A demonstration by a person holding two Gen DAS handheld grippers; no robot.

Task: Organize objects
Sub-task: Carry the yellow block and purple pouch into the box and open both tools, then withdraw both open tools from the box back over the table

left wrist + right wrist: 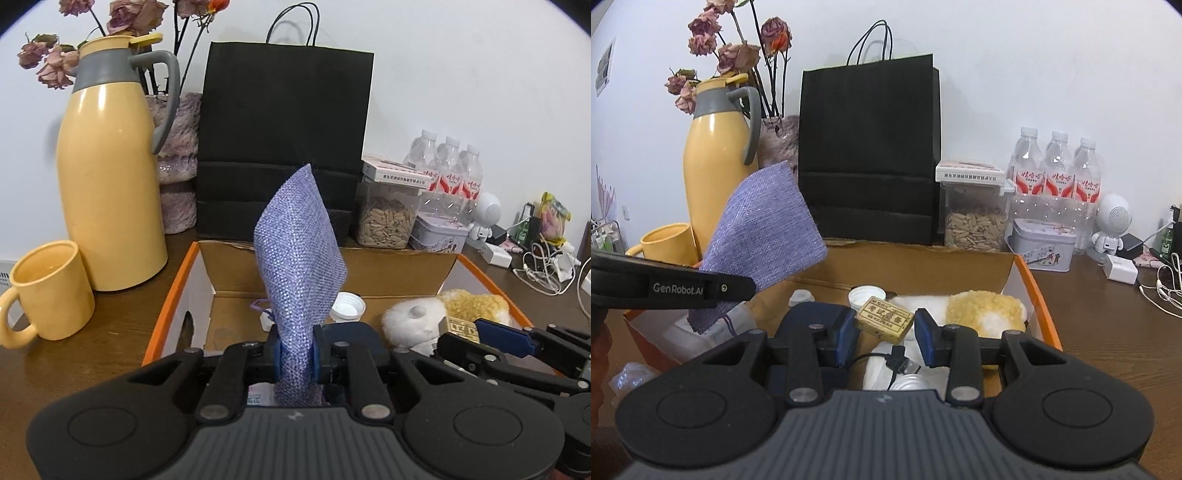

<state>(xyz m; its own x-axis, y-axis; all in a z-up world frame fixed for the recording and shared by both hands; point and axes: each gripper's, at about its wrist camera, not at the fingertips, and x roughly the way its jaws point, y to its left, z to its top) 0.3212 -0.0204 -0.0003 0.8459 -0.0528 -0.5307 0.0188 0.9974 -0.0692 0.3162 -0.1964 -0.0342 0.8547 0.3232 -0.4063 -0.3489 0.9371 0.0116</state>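
Left wrist view: the left claw [297,356] pinches a purple woven pouch [301,254] that rises at centre frame, hiding part of the cardboard box [402,269] and black paper bag [284,144] behind. In the right wrist view the right claw [885,332] grips a small tan eraser [884,316] over the box, lower centre; beneath, a cable and white items are hard to identify. A yellow jug [107,184] stands at left on the surface [92,365].

Black left gripper [297,357] and right gripper [885,332], blue pads, silver screws, "GenRobot.AI" marking.
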